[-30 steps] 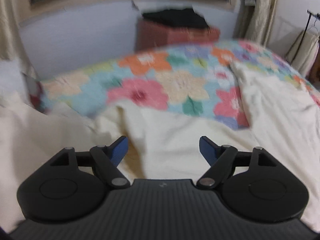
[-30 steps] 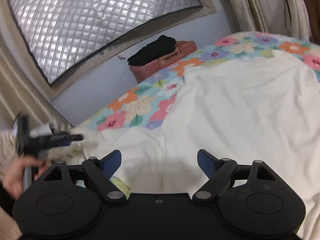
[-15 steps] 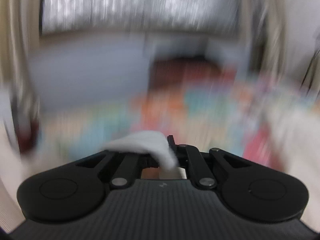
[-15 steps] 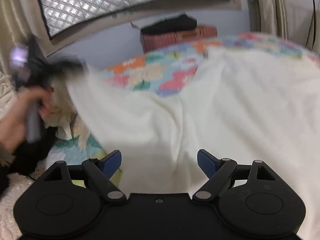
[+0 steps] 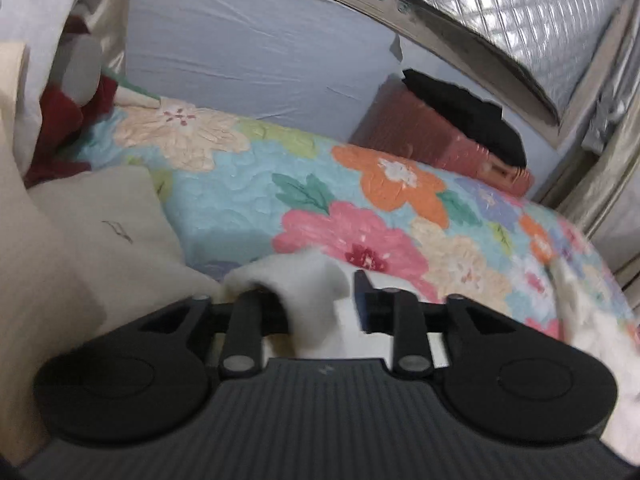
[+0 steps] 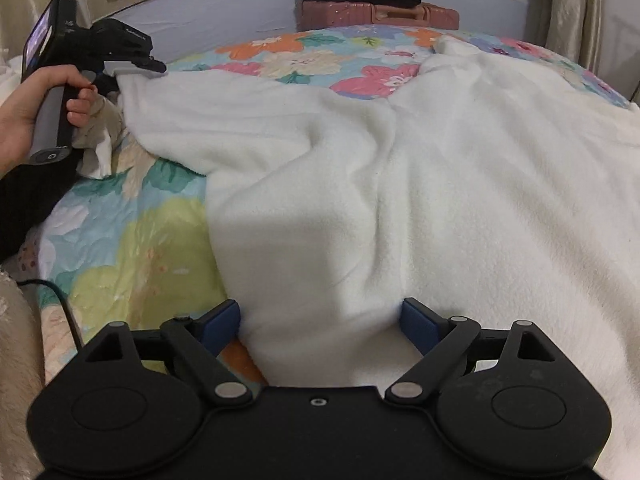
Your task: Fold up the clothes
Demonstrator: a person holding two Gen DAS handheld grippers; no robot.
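Floral quilt (image 6: 132, 240) covers the bed, with a silver quilted window panel and a pink suitcase (image 6: 376, 14) under dark folded clothing behind it.

On the left gripper (image 5: 320, 300), the fingers have closed on a corner of the white fleece garment (image 6: 400, 168); a lip of fleece curls over the near finger (image 5: 358, 296), and the right wrist view shows that gripper lifted at the garment's far left corner, with the person's hand (image 6: 28, 108) on its handle. The fingers (image 6: 224, 318) of the right gripper (image 6: 320, 320) stand wide apart, straddling the near edge of the fleece without pinching it; whether the pads touch the cloth cannot be told.

The step in hand looks like taking the second corner so that the cloth can be lifted and spread. To do it well, the right gripper probably needs to slide to the near left corner rather than bite mid-edge, gather only one layer, and close fully before any lift. Keeping the left grip firm and the edge between the two grippers taut should stop the plush cloth from sagging or slipping out.

From the right wrist view the garment lies mostly flat on the bed, from the near edge toward the suitcase and off to the right. Its long axis seems to run diagonally, near-left to far-right, with a deep crease up the middle; which end is collar or hem cannot be told.
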